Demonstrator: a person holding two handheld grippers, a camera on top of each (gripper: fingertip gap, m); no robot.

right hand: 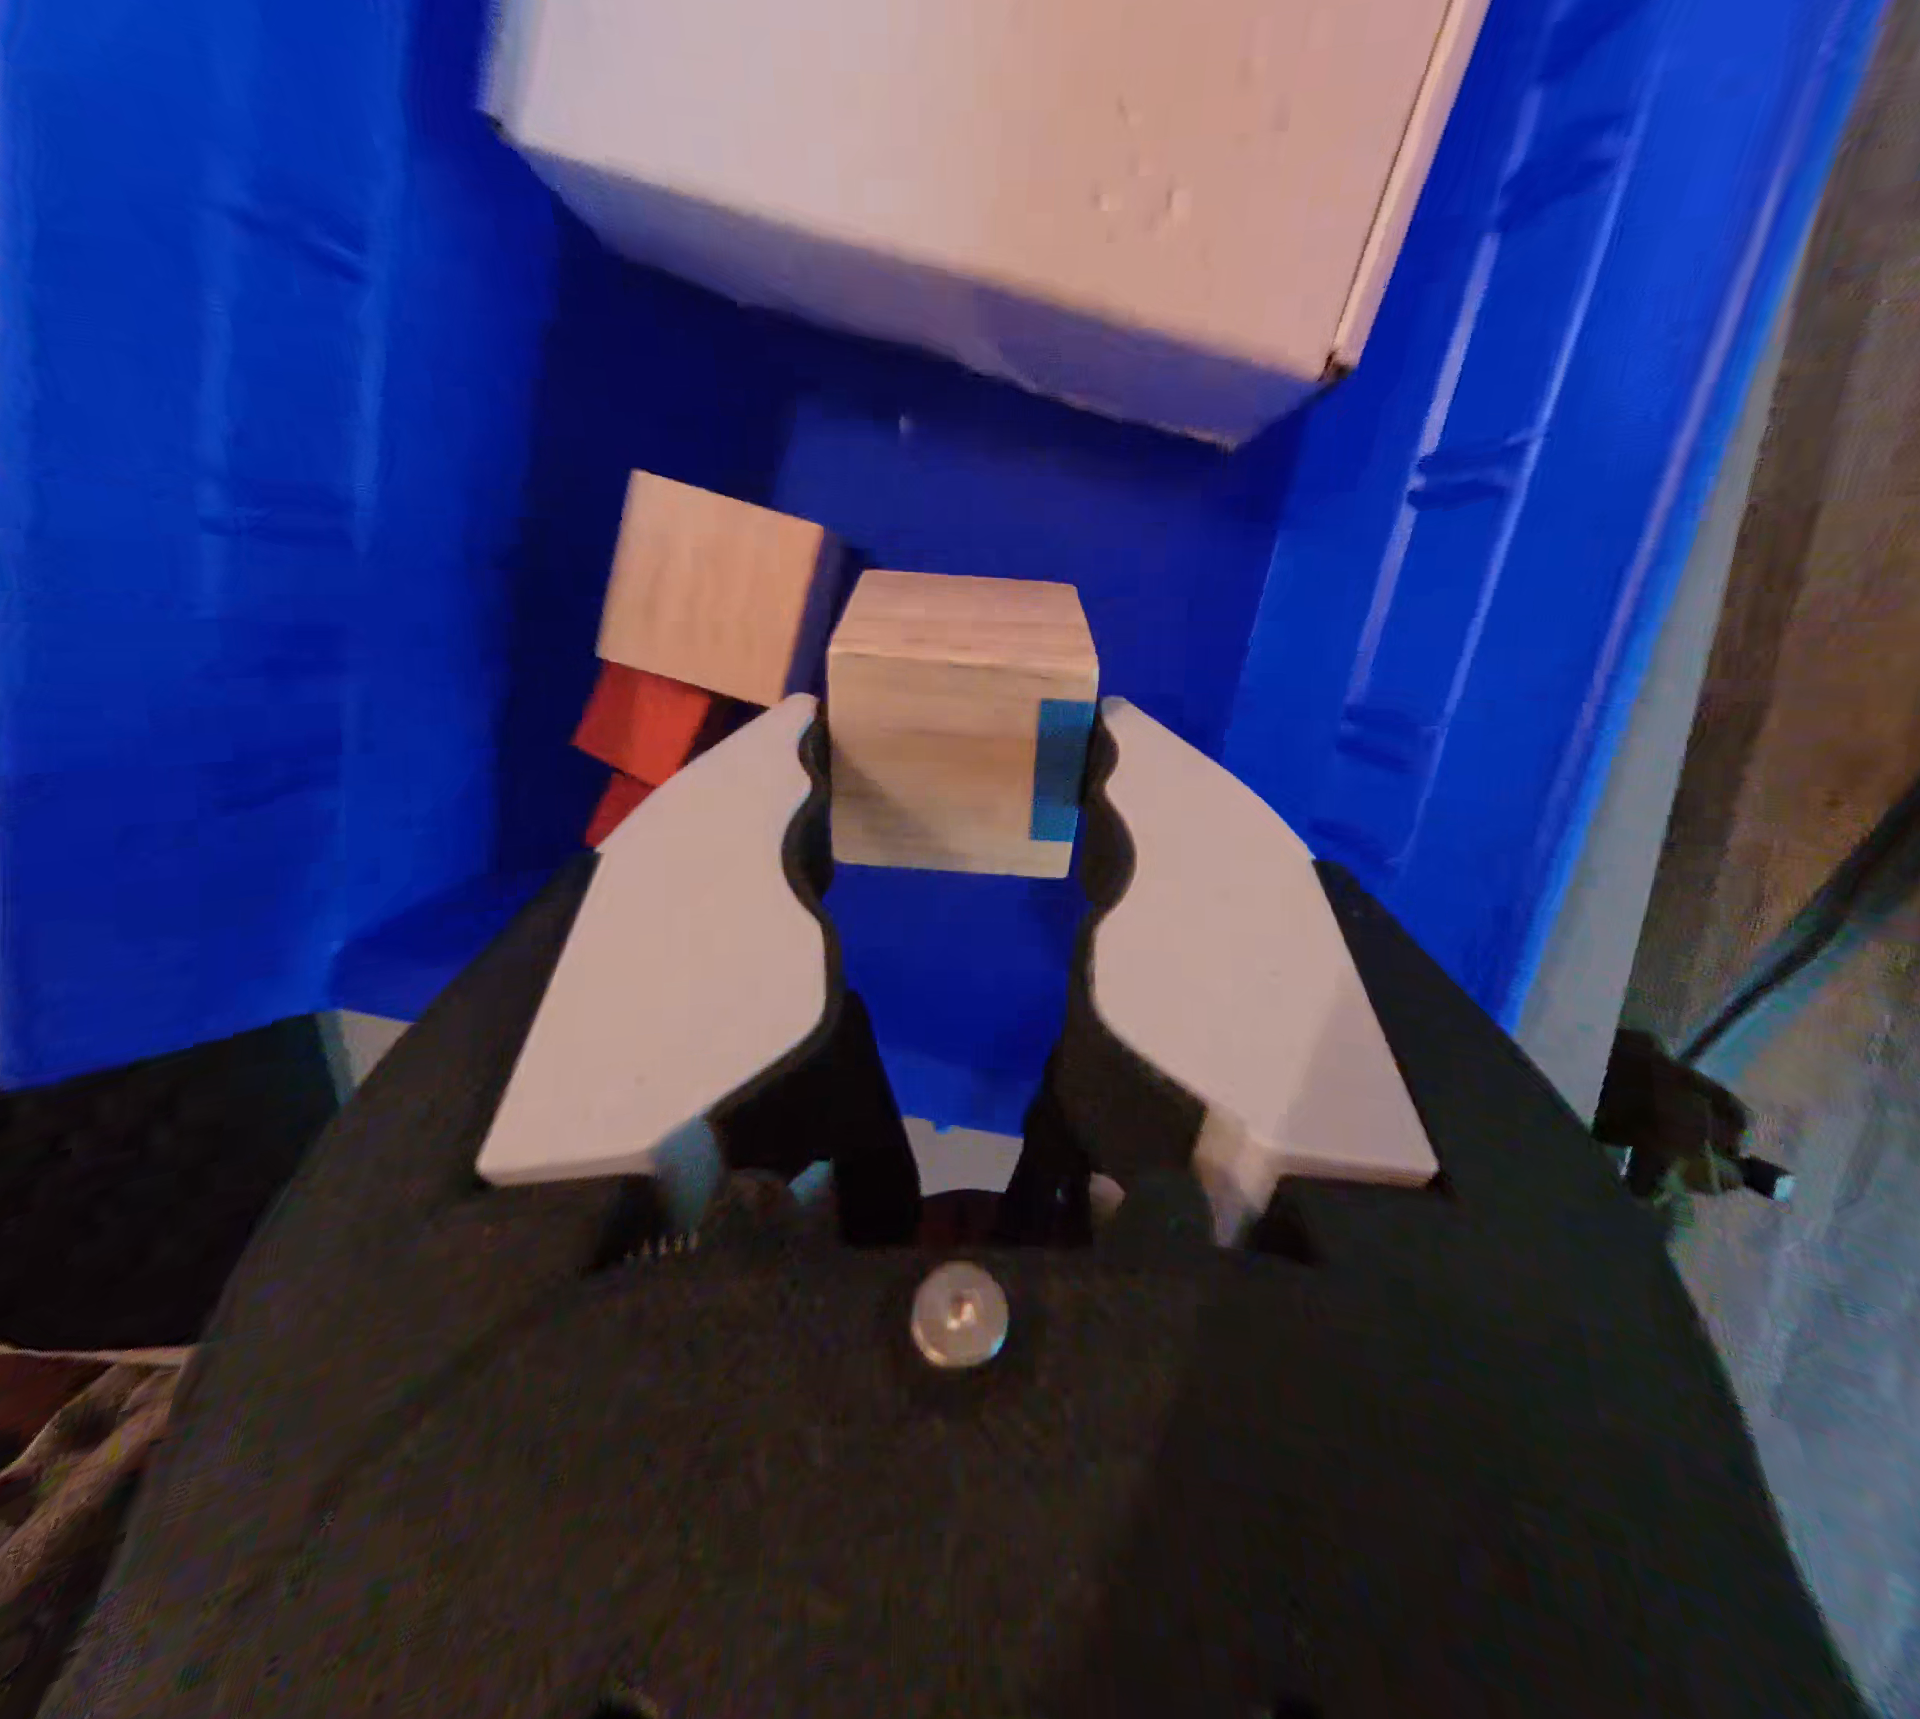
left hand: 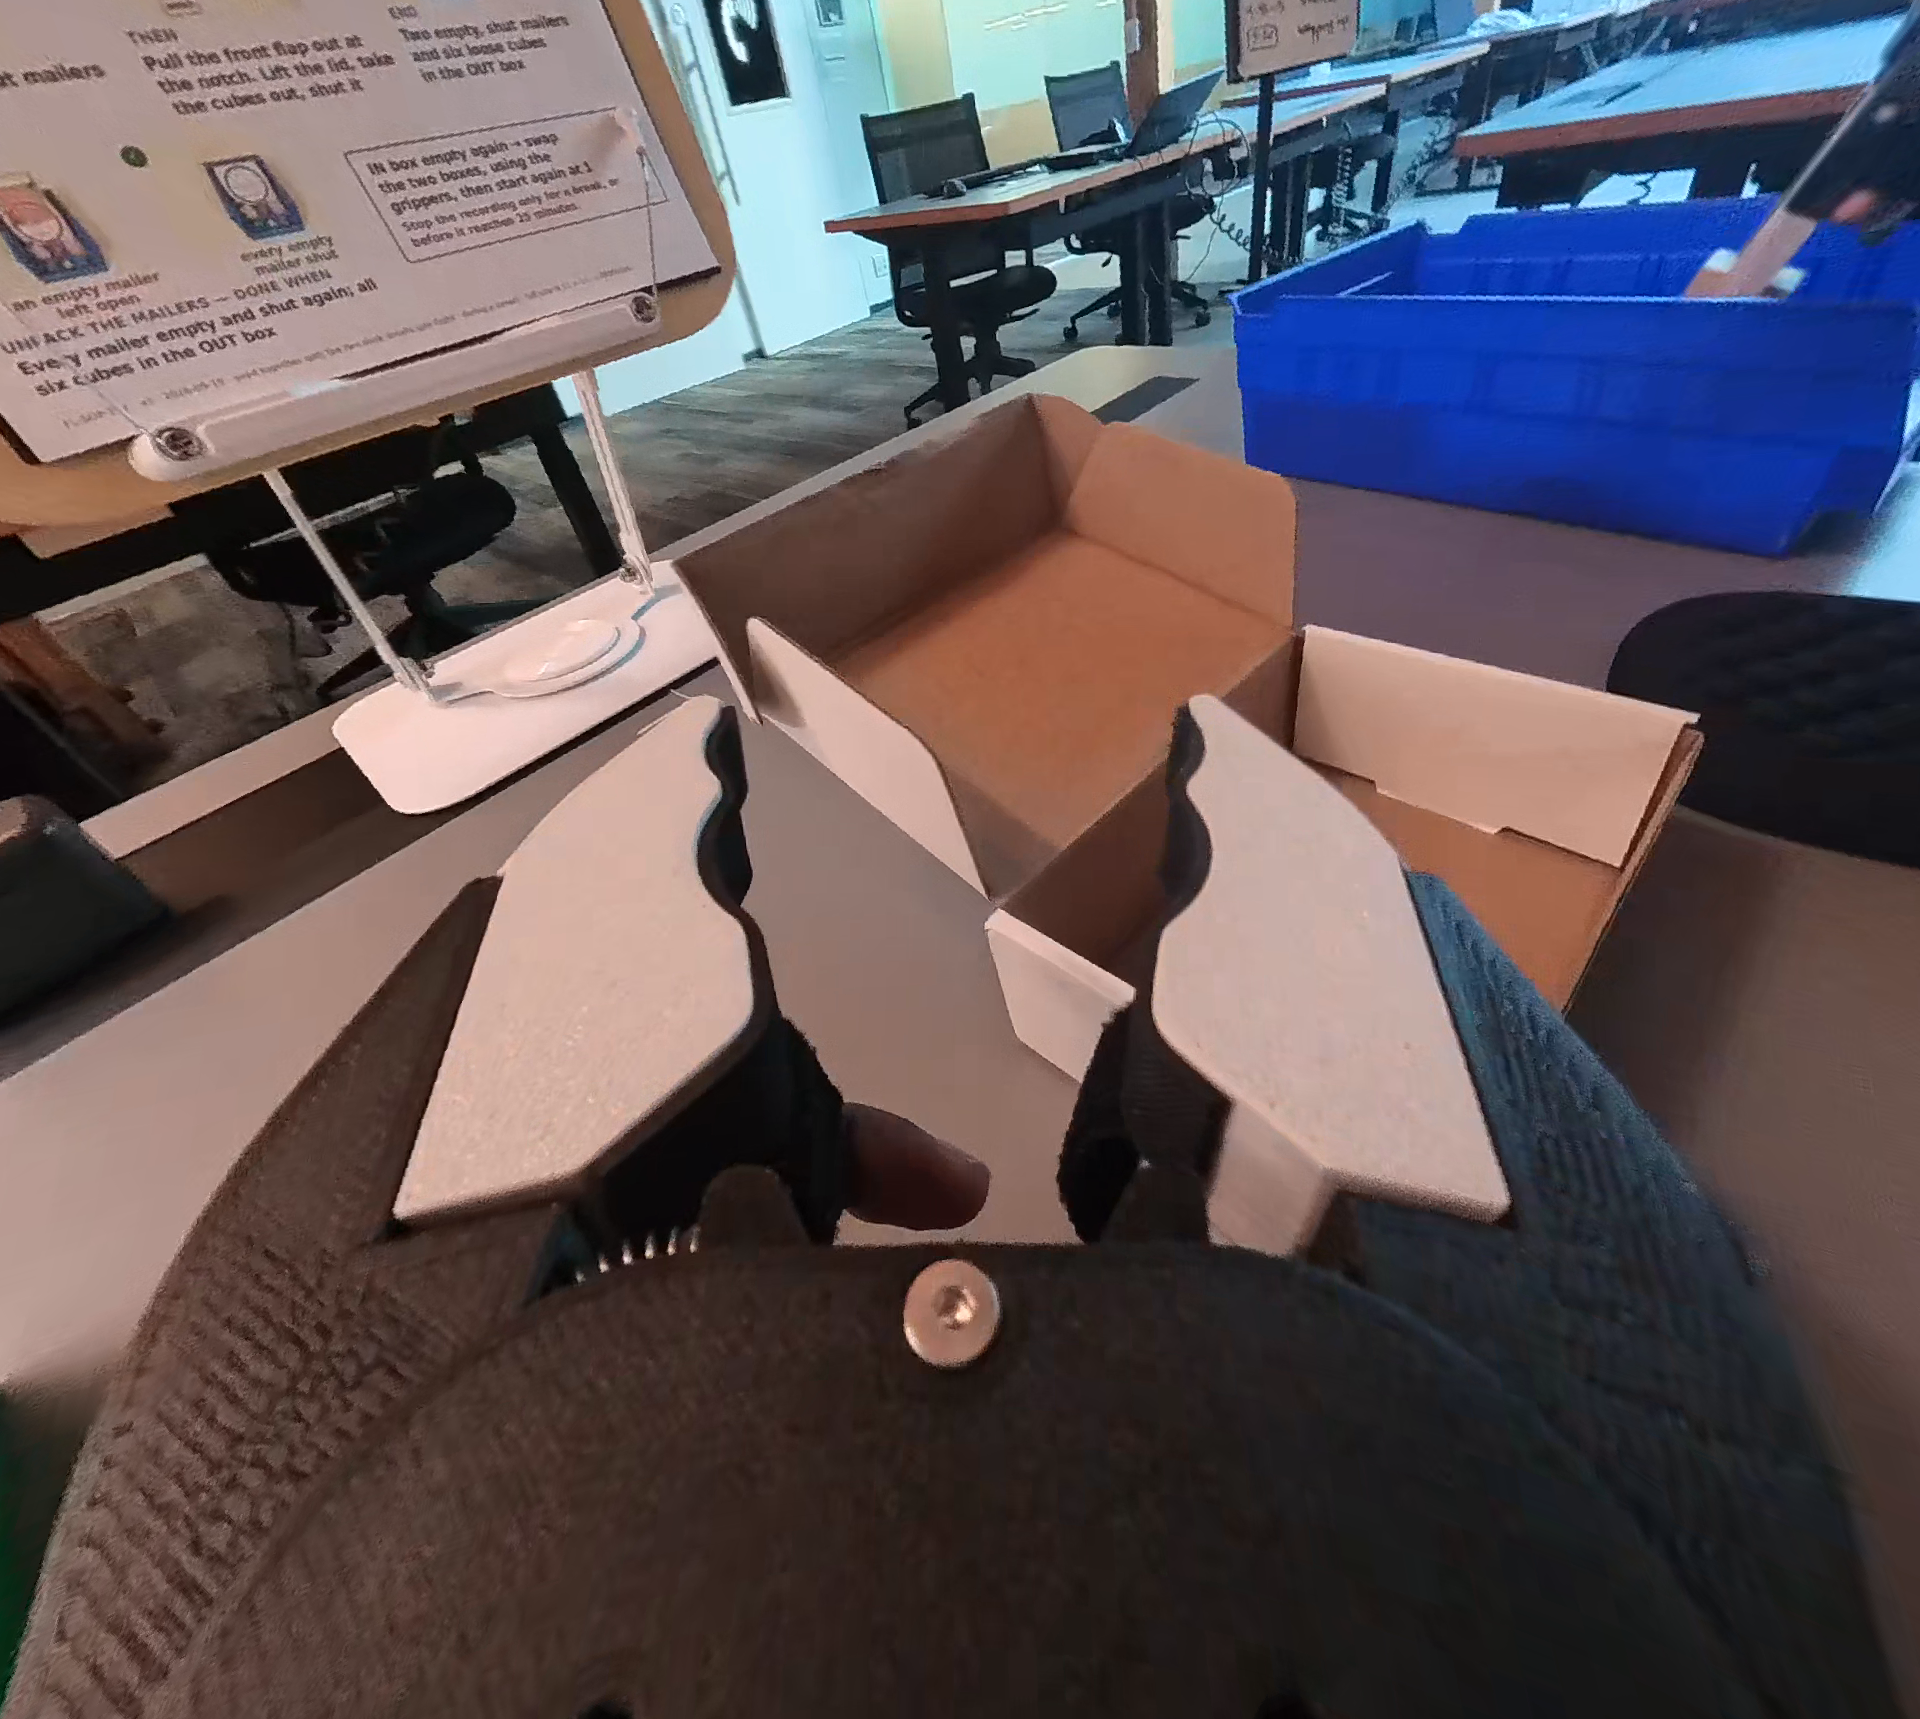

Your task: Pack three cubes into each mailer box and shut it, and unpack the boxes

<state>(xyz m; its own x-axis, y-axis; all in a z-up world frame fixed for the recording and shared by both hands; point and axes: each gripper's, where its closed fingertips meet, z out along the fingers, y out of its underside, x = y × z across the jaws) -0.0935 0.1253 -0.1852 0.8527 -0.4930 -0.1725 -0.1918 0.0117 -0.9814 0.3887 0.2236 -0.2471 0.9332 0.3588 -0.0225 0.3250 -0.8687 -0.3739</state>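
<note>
An open mailer box [left hand: 1049, 682], brown inside and white outside, lies empty on the grey table with its lid folded back. My left gripper [left hand: 956, 729] is open and empty just in front of it, and its right finger [left hand: 1299, 921] overlaps the box's near wall. My right gripper [right hand: 956, 724] is shut on a wooden cube [right hand: 935, 734] with a blue face, held inside the blue bin [right hand: 260, 422]. A second wooden cube [right hand: 712, 589] and a red cube [right hand: 644, 724] lie behind it. A shut white mailer box [right hand: 987, 90] rests farther back in the bin.
The blue bin [left hand: 1558, 422] stands on the table behind and right of the open box, with the other gripper [left hand: 1829, 204] reaching into it. An instruction card on a stand [left hand: 312, 111] is at the left. A black rounded object [left hand: 1766, 713] sits at the right. There is about 50 cm between the tips of the two grippers.
</note>
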